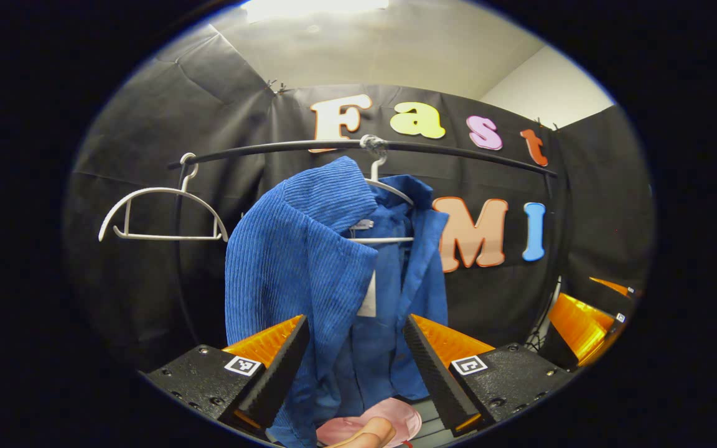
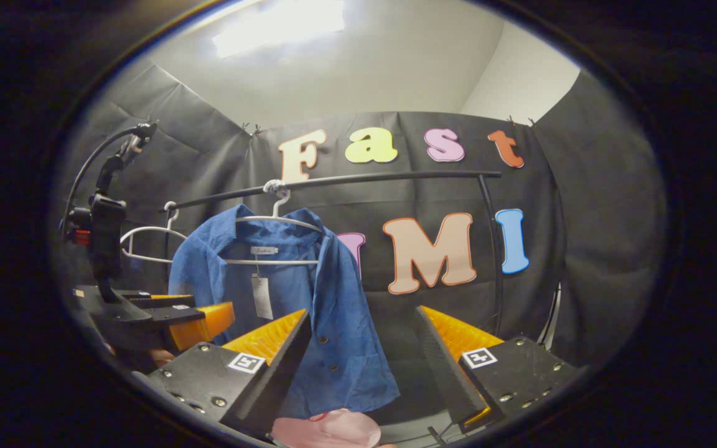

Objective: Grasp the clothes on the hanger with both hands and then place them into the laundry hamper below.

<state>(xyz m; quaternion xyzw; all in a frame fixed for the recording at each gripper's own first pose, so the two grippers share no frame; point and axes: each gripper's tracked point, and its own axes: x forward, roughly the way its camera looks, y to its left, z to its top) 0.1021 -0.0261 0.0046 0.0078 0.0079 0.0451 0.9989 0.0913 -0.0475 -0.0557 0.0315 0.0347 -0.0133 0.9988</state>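
A blue corduroy shirt (image 1: 309,274) hangs on a white hanger (image 1: 389,186) from a black rail (image 1: 458,152). My left gripper (image 1: 355,339) is open in front of its lower half, fingers on either side of the cloth without pressing it. In the right gripper view the same shirt (image 2: 333,311) hangs open on its hanger (image 2: 277,219), and my right gripper (image 2: 365,336) stands open just before the shirt's right front panel. The left gripper (image 2: 200,320) appears at the left of that view, near the shirt's left side. Pink cloth (image 2: 327,429) lies below the shirt.
An empty white hanger (image 1: 162,214) hangs at the left end of the rail. The rail's upright post (image 2: 492,249) stands to the right of the shirt. The right gripper (image 1: 582,326) shows at the right edge of the left gripper view. A fingertip (image 1: 371,432) shows at the bottom.
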